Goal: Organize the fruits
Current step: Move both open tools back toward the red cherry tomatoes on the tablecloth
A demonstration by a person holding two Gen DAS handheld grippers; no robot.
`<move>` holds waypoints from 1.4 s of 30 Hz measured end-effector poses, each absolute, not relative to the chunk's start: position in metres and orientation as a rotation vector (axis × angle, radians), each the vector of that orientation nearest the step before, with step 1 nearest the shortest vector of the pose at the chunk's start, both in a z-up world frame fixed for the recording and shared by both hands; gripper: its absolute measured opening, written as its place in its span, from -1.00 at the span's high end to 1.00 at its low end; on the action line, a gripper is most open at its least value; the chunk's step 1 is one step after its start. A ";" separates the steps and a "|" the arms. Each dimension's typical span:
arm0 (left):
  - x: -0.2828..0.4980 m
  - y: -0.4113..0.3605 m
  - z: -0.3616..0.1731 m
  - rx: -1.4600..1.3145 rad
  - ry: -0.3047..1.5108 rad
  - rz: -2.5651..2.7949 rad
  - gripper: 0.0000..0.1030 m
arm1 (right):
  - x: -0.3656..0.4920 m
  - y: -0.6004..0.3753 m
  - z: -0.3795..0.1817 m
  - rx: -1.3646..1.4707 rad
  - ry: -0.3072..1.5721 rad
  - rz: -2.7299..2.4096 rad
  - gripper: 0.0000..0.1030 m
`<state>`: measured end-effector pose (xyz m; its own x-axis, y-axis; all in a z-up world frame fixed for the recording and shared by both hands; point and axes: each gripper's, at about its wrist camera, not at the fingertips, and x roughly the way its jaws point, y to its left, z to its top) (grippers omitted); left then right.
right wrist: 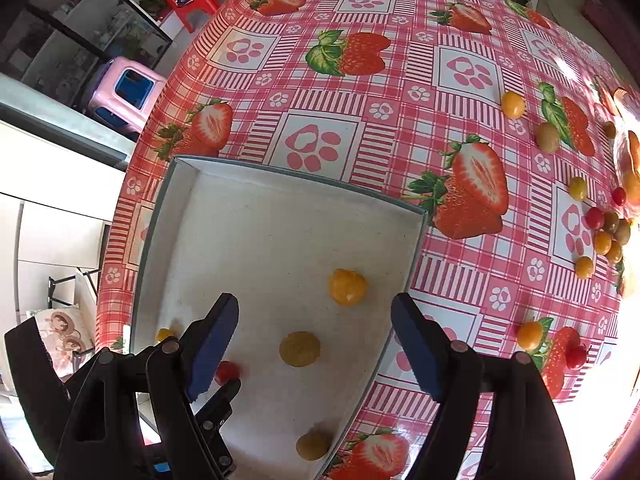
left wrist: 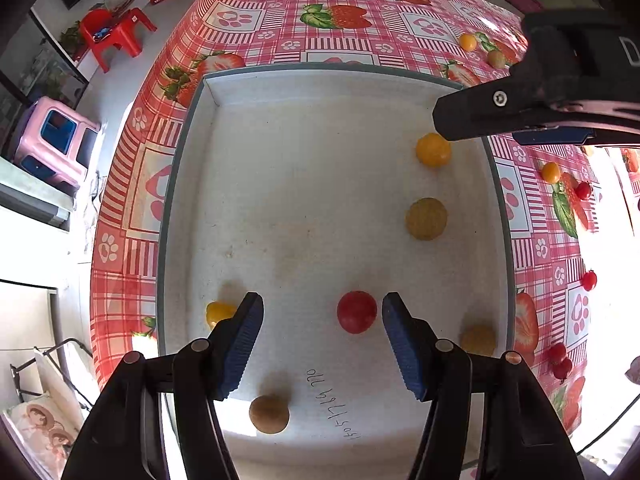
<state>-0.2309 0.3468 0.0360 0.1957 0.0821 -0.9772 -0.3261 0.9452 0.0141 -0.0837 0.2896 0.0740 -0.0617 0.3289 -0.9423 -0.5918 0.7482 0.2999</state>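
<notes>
Fruits are split btwn the white tray (left wrist: 192, 184) and the tablecloth (right wrist: 360, 128). In the tray, left cam: a red tomato (left wrist: 356, 312) sits on the floor btwn my left gripper (left wrist: 322, 338) fingers, nearer the right pad, touching neither; jaws wide apart, holding nothing. A yellow one (left wrist: 218, 312) is just outside the left finger by the tray wall, a brownish one (left wrist: 269, 414) below near some handwriting, another dull yellow one (left wrist: 478, 339) outside the right finger. Further up the right side: an olive-yellow fruit (left wrist: 426, 219) and a bright orange-yellow one (left wrist: 433, 149), w/ the tip of my other tool right above it. My right gripper (right wrist: 315, 342) is also spread open and empty, hovering over the tray's right part, the orange-yellow fruit (right wrist: 347, 287) ahead btwn its fingers. Outside the tray, loose on the cloth: a cluster of red, yellow and green tomatoes (right wrist: 602, 236) far right, plus a yellow (right wrist: 529, 335) and red (right wrist: 576, 356) pair nearer.
</notes>
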 end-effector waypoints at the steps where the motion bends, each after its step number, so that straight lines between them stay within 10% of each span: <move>1: -0.231 0.340 0.038 -0.205 1.343 0.283 -0.23 | -0.083 0.282 0.077 -0.219 1.450 0.753 -0.59; 30: -0.214 0.162 0.017 -0.232 1.476 -0.005 -0.23 | -0.099 0.045 0.025 -0.180 1.589 0.433 -0.58; 42: -0.211 0.147 0.007 -0.256 1.494 0.028 -0.23 | -0.097 0.083 0.003 -0.211 1.600 0.518 -0.02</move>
<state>-0.2111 0.1472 0.0068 0.0821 -0.1386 -0.9869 -0.1760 0.9727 -0.1512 -0.0966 0.0831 0.0032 -0.1065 0.1707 -0.9795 -0.4353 0.8777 0.2003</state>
